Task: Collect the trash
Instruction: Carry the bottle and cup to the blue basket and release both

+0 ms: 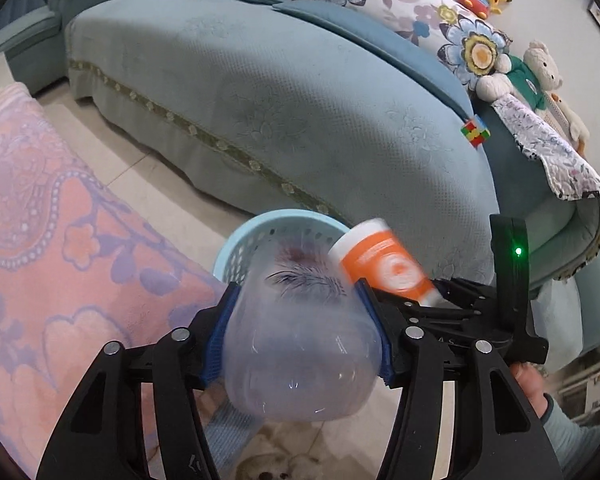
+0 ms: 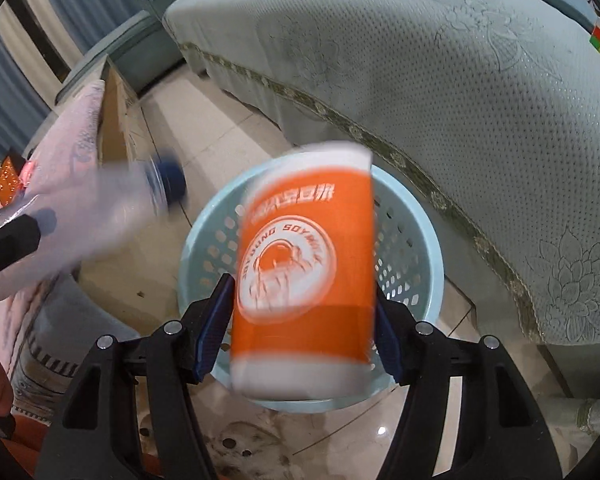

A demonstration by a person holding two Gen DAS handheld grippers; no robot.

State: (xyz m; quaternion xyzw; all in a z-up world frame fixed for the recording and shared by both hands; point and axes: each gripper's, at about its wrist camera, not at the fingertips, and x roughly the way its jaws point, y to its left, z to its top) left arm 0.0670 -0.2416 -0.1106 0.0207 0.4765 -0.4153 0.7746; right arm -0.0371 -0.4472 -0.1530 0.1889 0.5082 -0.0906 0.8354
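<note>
Right wrist view showed the right gripper [image 2: 304, 320] squeezing an orange cup [image 2: 304, 264] reading "SOYMILK" mid-frame, while the left gripper [image 1: 300, 320] squeezed a clear bottle [image 1: 296, 344].

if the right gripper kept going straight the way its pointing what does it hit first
Most likely the light blue basket. The right gripper is shut on the orange cup, and the basket's open mouth lies right behind the cup in the right wrist view. Depth is unclear, so whether the rim or the inside comes first is uncertain.
</note>
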